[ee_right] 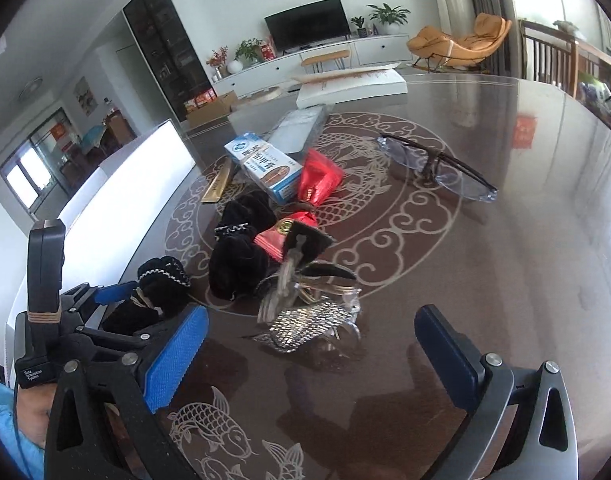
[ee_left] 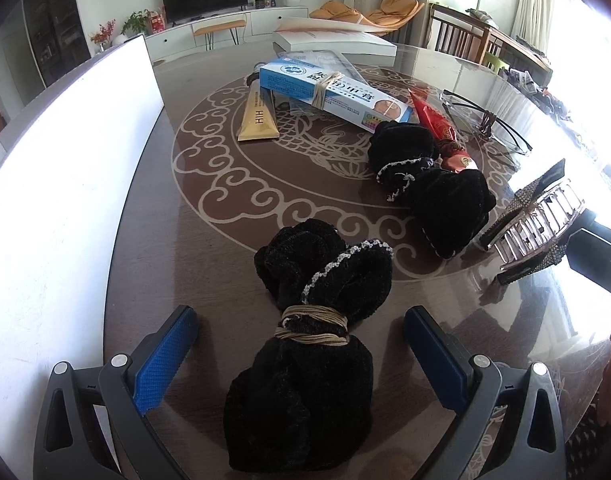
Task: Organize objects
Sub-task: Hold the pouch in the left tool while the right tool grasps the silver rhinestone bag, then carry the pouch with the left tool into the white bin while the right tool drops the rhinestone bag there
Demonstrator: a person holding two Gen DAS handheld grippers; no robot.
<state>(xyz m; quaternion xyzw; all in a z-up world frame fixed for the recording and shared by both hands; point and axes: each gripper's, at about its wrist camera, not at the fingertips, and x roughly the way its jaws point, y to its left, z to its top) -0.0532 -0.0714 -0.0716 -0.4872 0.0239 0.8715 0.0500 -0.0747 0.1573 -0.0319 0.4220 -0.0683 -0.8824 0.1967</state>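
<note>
Black velvet pouch (ee_left: 301,360), cinched at its neck with tan cord, lies on the bench (ee_left: 209,248) between the blue pads of the left claw (ee_left: 301,364), whose jaws stand spread on either side of it without touching it; what the pouch holds cannot be seen. A second black pouch (ee_left: 429,176) with silver trim lies farther on, well apart from the first, and is likewise closed. Against its far side rests a red foil packet (ee_left: 437,128). Beyond them a blue-and-white carton (ee_left: 333,92) bound with a tan band is propped at a tilt over a clear plastic case (ee_left: 325,64), with a gold tube (ee_left: 259,120) just beside its left end. Folded eyeglasses (ee_left: 485,120) lie to the right, apart from the rest. A white box (ee_left: 333,40) sits at the far edge, its lid raised; its contents are hidden.

In the right wrist view the right claw (ee_right: 309,352) is released, jaws wide, with a rhinestone hair clip (ee_right: 309,316) on the bench just ahead of it, untouched. A white panel (ee_left: 65,184) runs along the left side.
</note>
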